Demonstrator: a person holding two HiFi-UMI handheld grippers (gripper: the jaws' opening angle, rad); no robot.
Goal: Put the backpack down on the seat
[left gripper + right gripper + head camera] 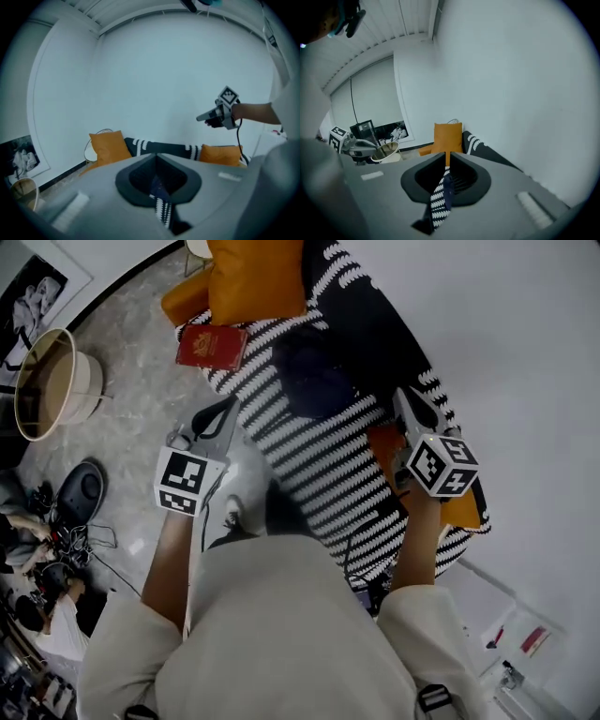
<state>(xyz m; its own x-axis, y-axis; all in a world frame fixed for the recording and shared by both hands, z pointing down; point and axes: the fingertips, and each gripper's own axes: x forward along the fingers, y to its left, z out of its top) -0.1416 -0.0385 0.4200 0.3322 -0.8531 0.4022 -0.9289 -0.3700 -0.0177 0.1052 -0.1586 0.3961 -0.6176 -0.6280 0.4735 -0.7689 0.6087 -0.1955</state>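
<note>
A dark navy backpack point(309, 376) lies on the seat of the black-and-white striped sofa point(319, 474), with neither gripper touching it. My left gripper point(214, 418) hangs over the floor beside the sofa's left edge, short of the backpack. My right gripper point(410, 404) is raised at the sofa's right side, by the wall. In each gripper view the jaws stand narrowly apart, and only striped sofa and a bit of dark blue show through the slits point(161, 197) point(443, 187). The left gripper view shows the right gripper point(201, 118) up in the air; the right gripper view shows the left gripper point(372, 146).
An orange cushion point(253, 277) leans at the sofa's far end, and another point(464, 507) lies near my right arm. A red box point(211, 346) sits on the seat's left edge. A round side table point(52, 381) and cables with gear point(66, 540) occupy the floor at left.
</note>
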